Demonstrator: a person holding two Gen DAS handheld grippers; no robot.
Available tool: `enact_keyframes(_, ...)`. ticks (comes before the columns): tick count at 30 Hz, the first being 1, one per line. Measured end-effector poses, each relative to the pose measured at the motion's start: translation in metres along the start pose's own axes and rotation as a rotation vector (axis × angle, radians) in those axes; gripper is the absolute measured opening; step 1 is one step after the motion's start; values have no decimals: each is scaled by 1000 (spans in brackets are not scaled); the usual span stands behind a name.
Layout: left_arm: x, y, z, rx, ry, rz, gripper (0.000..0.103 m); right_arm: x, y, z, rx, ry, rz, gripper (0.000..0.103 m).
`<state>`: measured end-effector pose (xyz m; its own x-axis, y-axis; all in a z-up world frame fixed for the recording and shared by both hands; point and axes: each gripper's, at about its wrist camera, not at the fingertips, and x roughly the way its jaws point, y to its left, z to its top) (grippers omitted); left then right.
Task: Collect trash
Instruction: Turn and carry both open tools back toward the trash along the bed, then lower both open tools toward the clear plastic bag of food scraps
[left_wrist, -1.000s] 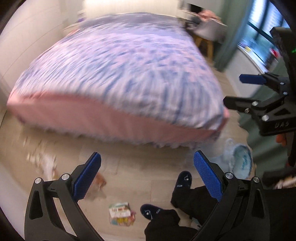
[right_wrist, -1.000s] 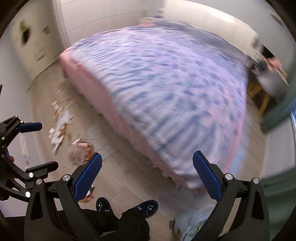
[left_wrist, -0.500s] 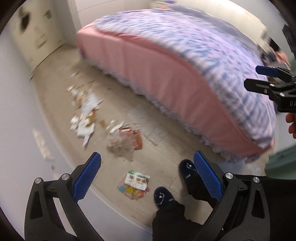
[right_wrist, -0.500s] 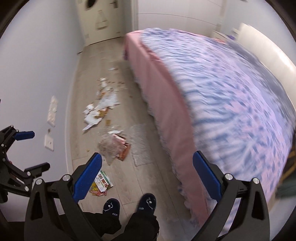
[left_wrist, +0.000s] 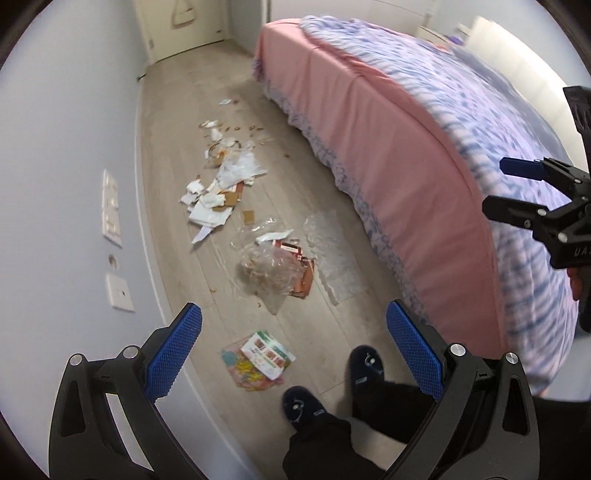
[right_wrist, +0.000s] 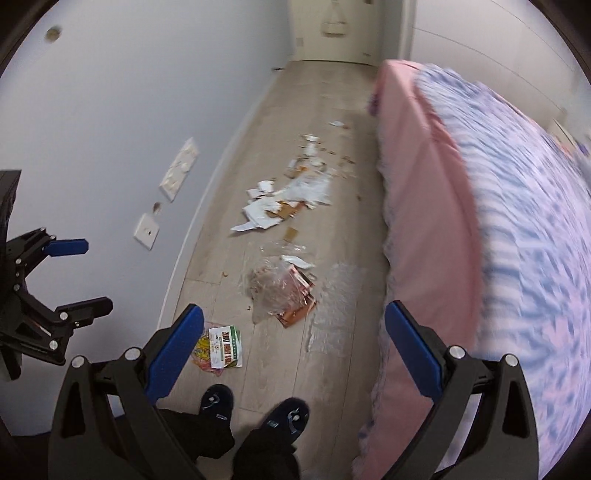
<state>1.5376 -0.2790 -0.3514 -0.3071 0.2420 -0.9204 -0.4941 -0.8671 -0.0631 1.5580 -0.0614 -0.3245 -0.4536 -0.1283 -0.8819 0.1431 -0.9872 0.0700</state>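
Trash lies along the wooden floor between wall and bed. Nearest my feet is a colourful printed wrapper (left_wrist: 258, 360) (right_wrist: 221, 346). Beyond it sits a crumpled clear plastic bag (left_wrist: 271, 271) (right_wrist: 275, 286) over orange-red packets, with a sheet of clear film (left_wrist: 332, 254) (right_wrist: 334, 302) beside the bed. Farther off lie white torn paper and cardboard scraps (left_wrist: 218, 195) (right_wrist: 280, 206). My left gripper (left_wrist: 295, 354) is open and empty, high above the wrapper. My right gripper (right_wrist: 293, 349) is open and empty too, held above the floor.
A bed with a pink sheet (left_wrist: 388, 155) (right_wrist: 424, 192) and blue-patterned cover fills the right. A grey wall with white sockets (left_wrist: 112, 210) (right_wrist: 177, 173) bounds the left. The person's dark slippers (left_wrist: 365, 365) (right_wrist: 216, 402) stand on the floor. A door (right_wrist: 332, 26) closes the corridor's far end.
Both views have swung left from the bed top to the floor strip beside it, bringing the scattered trash into view. Both grippers stayed open.
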Motion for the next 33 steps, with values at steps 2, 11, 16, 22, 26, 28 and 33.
enact_keyframes(2,11,3,0,-23,2,2,97,15,1,5,-39,0,18,96)
enact_keyframes(11,109,32,-5,-78,2,12,97,119,8,7,-101,22,79,96)
enact_keyframes(16,183,52,-14,-78,1,18,97,184,6,-9,-121,15,48,96)
enact_keyframes(22,281,69,-32,-44,3,4,97,275,-1,-35,-103,16,49,96)
enact_keyframes(26,338,80,-45,-27,9,-10,97,330,-2,-49,-133,2,53,96)
enact_keyframes(28,365,85,-51,-11,-6,-23,97,354,-5,-55,-135,3,59,96)
enact_keyframes(33,427,96,-62,29,-27,-60,97,419,-8,-68,-147,-6,65,96)
